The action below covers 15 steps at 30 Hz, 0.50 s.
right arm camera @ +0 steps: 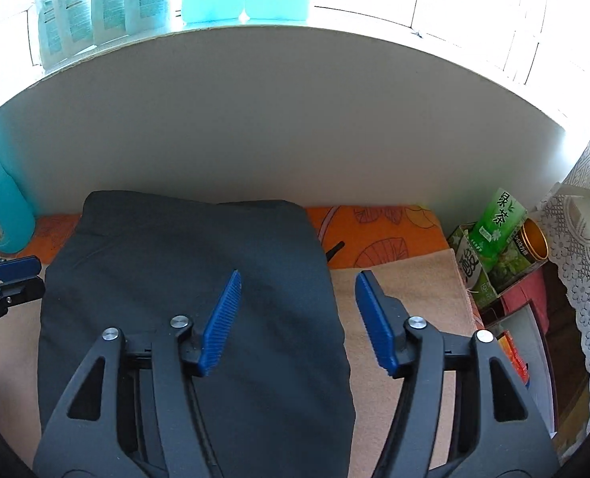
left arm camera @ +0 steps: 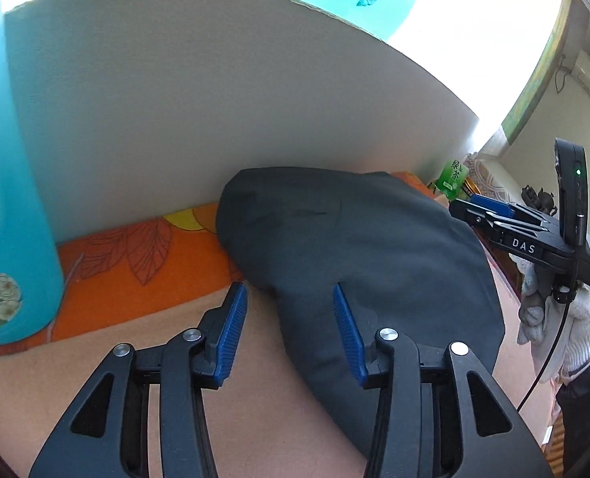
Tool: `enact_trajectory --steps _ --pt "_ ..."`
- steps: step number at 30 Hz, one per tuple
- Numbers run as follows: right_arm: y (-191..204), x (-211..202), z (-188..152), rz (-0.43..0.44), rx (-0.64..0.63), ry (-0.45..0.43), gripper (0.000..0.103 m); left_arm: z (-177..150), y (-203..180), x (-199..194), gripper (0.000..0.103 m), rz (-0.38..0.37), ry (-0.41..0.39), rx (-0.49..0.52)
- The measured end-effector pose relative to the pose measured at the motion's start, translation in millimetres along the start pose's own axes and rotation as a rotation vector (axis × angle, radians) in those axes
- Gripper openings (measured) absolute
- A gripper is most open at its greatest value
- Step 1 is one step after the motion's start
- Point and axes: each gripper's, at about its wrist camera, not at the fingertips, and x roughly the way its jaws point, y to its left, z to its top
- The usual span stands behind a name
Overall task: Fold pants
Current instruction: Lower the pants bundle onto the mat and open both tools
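The dark grey pants (left arm camera: 366,247) lie folded in a thick rectangular bundle on the beige cloth, their far end against the white board. They also fill the left and middle of the right wrist view (right arm camera: 191,279). My left gripper (left arm camera: 291,318) is open and empty above the bundle's left edge. My right gripper (right arm camera: 297,310) is open and empty above the bundle's right edge. The right gripper also shows at the right of the left wrist view (left arm camera: 470,207), held in a white-gloved hand. The left gripper's tips show at the left edge of the right wrist view (right arm camera: 16,275).
A white board (right arm camera: 295,119) stands behind the pants. An orange leaf-print cloth (left arm camera: 127,255) lies along its foot, beige cloth (right arm camera: 406,290) nearer me. A turquoise bottle (left arm camera: 8,199) stands at left. Green tea boxes (right arm camera: 494,223) and a tin (right arm camera: 532,243) sit at right.
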Motion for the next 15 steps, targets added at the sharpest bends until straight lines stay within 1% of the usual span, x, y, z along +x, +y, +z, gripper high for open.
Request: enact_trajectory --steps 3,5,11,15 --pt "0.5 -17.6 -6.5 0.001 0.003 -0.017 0.064 -3.7 -0.9 -15.8 0.044 0.004 -0.010 0.001" --pt "1.1 -31.6 -12.3 0.017 0.011 -0.032 0.064 -10.6 -4.6 -26.9 0.044 0.004 -0.018 0.011" --pt "8.9 -83.1 -40.5 0.034 0.034 -0.078 0.065 -25.5 -28.3 -62.7 0.044 0.009 -0.055 0.057" --pt "12.6 -115.2 -61.0 0.031 0.054 -0.097 0.068 -36.2 -43.9 -85.3 0.044 0.011 -0.072 0.076"
